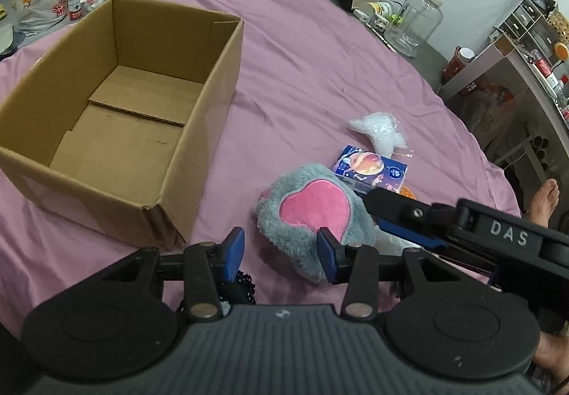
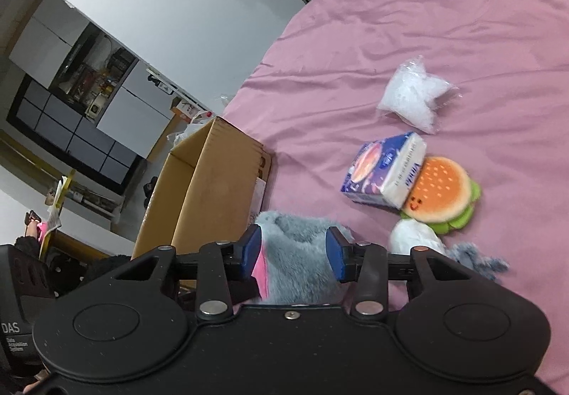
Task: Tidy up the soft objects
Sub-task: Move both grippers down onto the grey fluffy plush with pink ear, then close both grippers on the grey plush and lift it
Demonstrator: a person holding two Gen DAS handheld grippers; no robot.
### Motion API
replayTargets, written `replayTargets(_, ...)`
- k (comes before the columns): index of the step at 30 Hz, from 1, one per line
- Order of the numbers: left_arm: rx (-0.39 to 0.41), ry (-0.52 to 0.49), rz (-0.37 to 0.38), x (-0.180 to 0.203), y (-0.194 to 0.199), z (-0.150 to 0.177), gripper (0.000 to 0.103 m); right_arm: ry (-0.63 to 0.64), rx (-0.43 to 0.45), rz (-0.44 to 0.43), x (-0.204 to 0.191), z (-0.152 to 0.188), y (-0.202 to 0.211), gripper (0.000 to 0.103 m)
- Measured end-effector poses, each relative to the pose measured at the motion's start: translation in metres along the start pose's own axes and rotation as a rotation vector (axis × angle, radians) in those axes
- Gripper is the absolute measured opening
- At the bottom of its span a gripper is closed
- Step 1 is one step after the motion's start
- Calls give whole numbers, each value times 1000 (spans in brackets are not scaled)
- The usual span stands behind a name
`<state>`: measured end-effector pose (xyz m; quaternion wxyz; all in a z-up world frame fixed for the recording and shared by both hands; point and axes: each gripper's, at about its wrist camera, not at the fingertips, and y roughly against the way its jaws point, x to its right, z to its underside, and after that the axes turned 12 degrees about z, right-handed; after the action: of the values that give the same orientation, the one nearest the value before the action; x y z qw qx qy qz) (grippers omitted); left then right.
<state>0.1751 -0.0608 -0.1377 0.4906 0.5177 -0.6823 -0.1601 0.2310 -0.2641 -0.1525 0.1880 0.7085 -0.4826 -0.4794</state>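
Note:
A grey fluffy plush with a pink heart patch (image 1: 313,213) lies on the pink bedsheet, right of an open empty cardboard box (image 1: 117,110). My left gripper (image 1: 281,249) is open and empty, just in front of the plush, its right finger overlapping it. My right gripper (image 2: 295,252) is open with the grey plush (image 2: 302,252) between its fingers; its arm shows in the left wrist view (image 1: 462,228). A tissue pack (image 2: 384,171), a burger plush (image 2: 441,192), a clear bag of white filling (image 2: 416,92) and a white soft item (image 2: 416,238) lie to the right.
The cardboard box also shows in the right wrist view (image 2: 206,188). A black lacy item (image 1: 238,288) lies under my left gripper. A grey fuzzy piece (image 2: 476,260) lies by the white item. A side table with a large clear jug (image 1: 416,21) stands beyond the bed.

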Motion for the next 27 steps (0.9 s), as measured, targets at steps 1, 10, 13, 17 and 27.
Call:
replayTargets(1,-5,-4,-1,0,-2,-1,44,1,2,-4,0,1,-2,42)
replayTargets(10,-32,-8,-8,-1,-9,-8,44,4,-54,25,0,3,-5,32)
replayTargets(13,-30,16,11,-4,-10,-8,44,-59,-70,22,9,6,-2,29)
replayTargets(17,-14,75,44,-9,-11,-7,44,-117,-73,37,16,7,2,25)
replayTargets(27,23,137,101,-4,-24,-9,44,-66,-92,47,25,12,9,25)
